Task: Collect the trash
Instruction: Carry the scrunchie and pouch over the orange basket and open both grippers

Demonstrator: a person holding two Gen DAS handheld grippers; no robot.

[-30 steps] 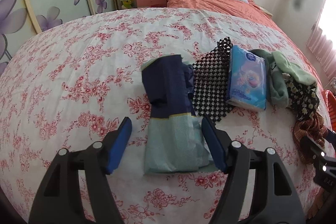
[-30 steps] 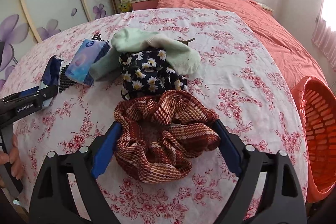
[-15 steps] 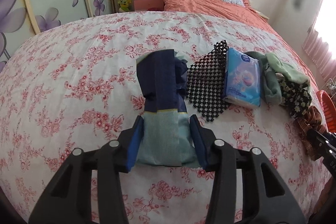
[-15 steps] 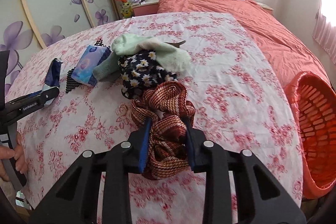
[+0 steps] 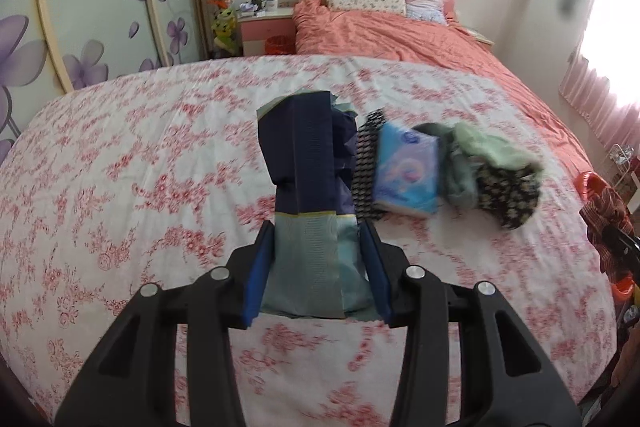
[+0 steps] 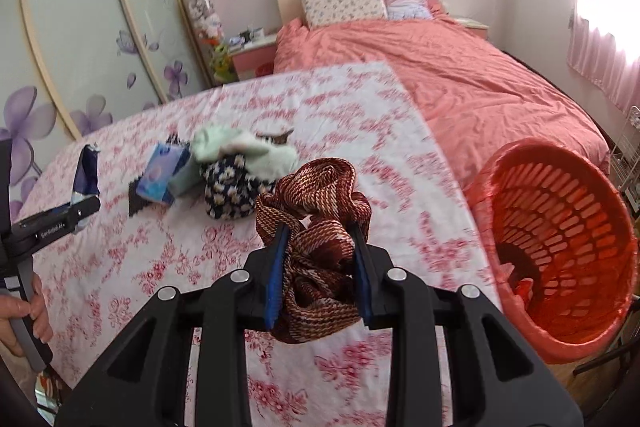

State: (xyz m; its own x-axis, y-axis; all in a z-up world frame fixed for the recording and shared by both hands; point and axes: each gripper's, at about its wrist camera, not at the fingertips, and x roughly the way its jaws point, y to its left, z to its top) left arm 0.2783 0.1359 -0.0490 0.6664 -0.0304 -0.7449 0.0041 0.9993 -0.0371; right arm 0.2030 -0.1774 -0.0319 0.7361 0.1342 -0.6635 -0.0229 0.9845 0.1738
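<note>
My left gripper (image 5: 316,259) is shut on a navy and pale-teal snack packet (image 5: 308,171), lifted off the flowered bedspread (image 5: 120,187). In the right wrist view the same packet (image 6: 86,175) stands up from that gripper at the far left. My right gripper (image 6: 320,259) is shut on a crumpled red-brown woven cloth (image 6: 320,195), held above the bedspread. An orange plastic basket (image 6: 560,247) with an orange liner stands just right of the bed's edge.
On the bedspread lie a black mesh mat (image 5: 366,167), a blue tissue pack (image 5: 408,171), a pale-green cloth (image 5: 492,147) and a daisy-print cloth (image 5: 508,191). A person's hand (image 6: 24,315) grips the left tool's handle. Behind stand a pink-covered bed (image 6: 460,75) and flowered wardrobe doors.
Both grippers closed from wide open onto their items, the left on the packet, the right on the woven cloth. Both then rose, and the right one swung toward the orange basket.
</note>
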